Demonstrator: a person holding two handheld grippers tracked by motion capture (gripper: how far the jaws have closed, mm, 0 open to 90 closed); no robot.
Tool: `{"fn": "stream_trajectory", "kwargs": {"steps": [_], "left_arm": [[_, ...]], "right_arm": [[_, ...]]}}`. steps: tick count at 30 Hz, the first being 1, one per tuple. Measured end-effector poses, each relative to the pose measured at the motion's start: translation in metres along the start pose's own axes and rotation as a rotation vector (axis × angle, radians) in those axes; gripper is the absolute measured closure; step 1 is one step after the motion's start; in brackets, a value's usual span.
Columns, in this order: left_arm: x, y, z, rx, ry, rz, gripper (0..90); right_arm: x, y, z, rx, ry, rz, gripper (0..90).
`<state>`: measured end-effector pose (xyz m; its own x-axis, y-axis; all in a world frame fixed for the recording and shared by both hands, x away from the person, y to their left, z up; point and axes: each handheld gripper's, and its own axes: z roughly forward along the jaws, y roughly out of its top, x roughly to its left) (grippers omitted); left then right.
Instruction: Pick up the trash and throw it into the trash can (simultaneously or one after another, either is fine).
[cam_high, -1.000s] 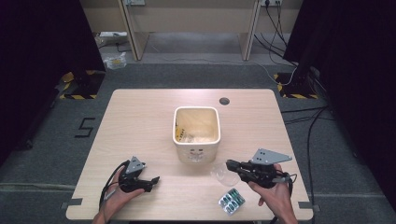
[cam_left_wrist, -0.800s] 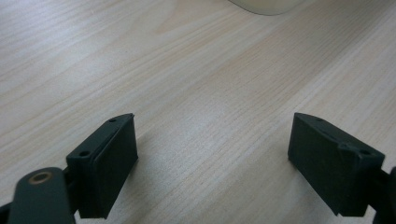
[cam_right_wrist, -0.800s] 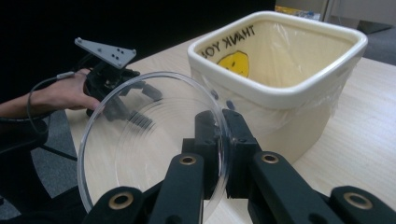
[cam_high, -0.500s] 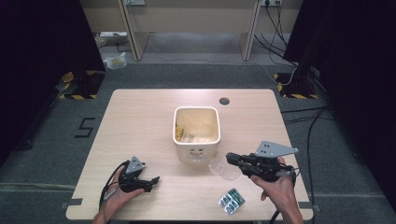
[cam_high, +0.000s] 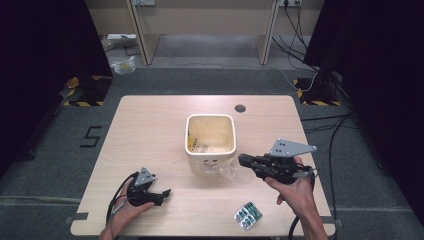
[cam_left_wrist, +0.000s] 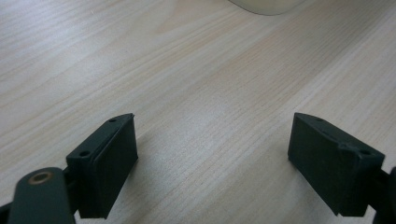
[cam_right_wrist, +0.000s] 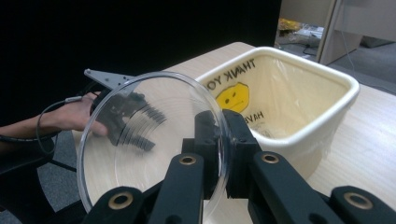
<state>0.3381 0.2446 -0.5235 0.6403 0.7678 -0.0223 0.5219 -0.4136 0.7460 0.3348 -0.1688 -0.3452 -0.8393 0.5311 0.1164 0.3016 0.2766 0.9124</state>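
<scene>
My right gripper (cam_high: 244, 161) is shut on the rim of a clear plastic lid (cam_high: 232, 172), held in the air just right of the cream bin (cam_high: 210, 121). In the right gripper view the round lid (cam_right_wrist: 140, 144) stands on edge between the jaws (cam_right_wrist: 223, 154), with the bin (cam_right_wrist: 327, 116) behind it, lined with a bag showing a smiley face. My left gripper (cam_high: 162, 195) rests low on the table at the front left, open. In the left gripper view its fingers (cam_left_wrist: 107, 163) stand wide apart over bare wood with nothing between them.
A blister pack of green pills (cam_high: 248, 215) lies near the table's front edge, right of centre. The wooden table (cam_high: 150, 130) has a round cable hole (cam_high: 240, 108) at the back. Grey floor and dark curtains surround the table.
My right gripper has lifted the clear lid off the table and moved it back and up toward the bin. The left gripper has stayed in place.
</scene>
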Motion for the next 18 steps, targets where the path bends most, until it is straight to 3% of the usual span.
{"fn": "stream_trajectory", "kwargs": {"steps": [11, 18], "left_arm": [[0.000, 0.000, 0.000, 0.000, 0.000, 0.000, 14.6], [0.000, 0.000, 0.000, 0.000, 0.000, 0.000, 14.6]], "right_arm": [[-0.011, 0.029, 0.017, -0.020, 0.001, 0.003, 85.8], [-0.026, 0.041, 0.029, -0.042, -0.008, 0.039, 85.8]]}}
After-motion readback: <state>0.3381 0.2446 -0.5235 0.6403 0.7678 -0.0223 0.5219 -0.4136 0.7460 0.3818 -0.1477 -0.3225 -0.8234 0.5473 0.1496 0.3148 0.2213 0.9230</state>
